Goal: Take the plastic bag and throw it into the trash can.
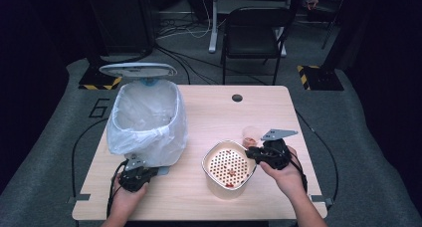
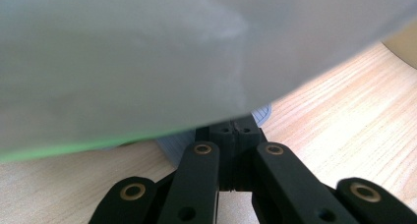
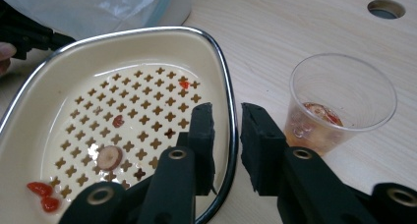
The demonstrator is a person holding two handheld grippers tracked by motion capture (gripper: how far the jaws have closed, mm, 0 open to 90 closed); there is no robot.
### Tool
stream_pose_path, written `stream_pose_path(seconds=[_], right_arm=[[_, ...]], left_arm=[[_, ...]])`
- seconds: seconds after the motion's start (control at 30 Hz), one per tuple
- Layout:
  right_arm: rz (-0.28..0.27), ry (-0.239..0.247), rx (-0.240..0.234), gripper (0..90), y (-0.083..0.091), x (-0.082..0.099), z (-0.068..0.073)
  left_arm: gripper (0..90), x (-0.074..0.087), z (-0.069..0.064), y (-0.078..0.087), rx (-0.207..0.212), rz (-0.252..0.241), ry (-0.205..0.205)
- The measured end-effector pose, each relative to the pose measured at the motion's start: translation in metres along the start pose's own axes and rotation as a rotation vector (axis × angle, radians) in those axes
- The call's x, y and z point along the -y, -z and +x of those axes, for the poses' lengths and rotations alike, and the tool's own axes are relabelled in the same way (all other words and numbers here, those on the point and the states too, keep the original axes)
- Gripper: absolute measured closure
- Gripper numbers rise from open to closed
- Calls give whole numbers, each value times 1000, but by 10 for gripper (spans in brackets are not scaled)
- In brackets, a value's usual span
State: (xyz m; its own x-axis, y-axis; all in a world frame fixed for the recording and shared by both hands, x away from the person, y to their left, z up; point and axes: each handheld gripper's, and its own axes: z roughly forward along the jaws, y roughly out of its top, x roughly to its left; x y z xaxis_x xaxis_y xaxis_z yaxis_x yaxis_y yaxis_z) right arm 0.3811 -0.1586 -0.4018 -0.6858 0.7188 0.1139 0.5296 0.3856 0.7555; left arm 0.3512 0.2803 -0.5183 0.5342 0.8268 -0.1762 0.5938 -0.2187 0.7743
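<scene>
Job in hand: tipping food scraps out of the cream pot [image 1: 229,168] into the bin [image 1: 145,121], going by how things lie now.
Pot: it sits on the table [image 1: 209,112] near the front edge, a bit right of the middle. Inside is a tray full of little holes, with a few red bits [image 3: 43,195] and a round slice [image 3: 109,157] lying on it.
Right gripper [image 3: 227,135]: one jaw is inside the pot's rim and one is outside. The jaws are a little apart and do not pinch the rim yet.
Left gripper [image 2: 235,131]: its jaws are closed tight together, right at the bottom of the bin. Whether they pinch the bin's foot I cannot tell.
Bin: it stands by the table's left edge, with a white bag [image 2: 147,62] in it and the lid [image 1: 138,69] up.
Cup [image 3: 339,106]: a clear cup with wet scraps, just right of the pot.
Next move: I think the right jaws must squeeze the rim hard. Then the pot can be lifted and carried over the bin.
Watch out: a thin rim can slip, so hold it firm before lifting.
</scene>
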Motion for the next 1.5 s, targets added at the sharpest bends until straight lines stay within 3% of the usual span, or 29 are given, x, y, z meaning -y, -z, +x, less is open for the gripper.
stream_pose_path(seconds=[0.27,0.57,0.87,1.17,1.5], right_arm=[[-38,-18,30,632,9,-5,-9],[-61,-48,76,526,10,2,-30],[-62,-85,126,449,-1,13,-50],[-52,-100,162,308,-20,22,-63],[-37,-76,164,160,-43,21,-63]], left_arm=[[900,0,0,0,-1,-2,4],[900,0,0,0,3,1,-2],[900,0,0,0,2,3,-1],[900,0,1,0,1,3,-2],[900,0,1,0,3,3,-1]])
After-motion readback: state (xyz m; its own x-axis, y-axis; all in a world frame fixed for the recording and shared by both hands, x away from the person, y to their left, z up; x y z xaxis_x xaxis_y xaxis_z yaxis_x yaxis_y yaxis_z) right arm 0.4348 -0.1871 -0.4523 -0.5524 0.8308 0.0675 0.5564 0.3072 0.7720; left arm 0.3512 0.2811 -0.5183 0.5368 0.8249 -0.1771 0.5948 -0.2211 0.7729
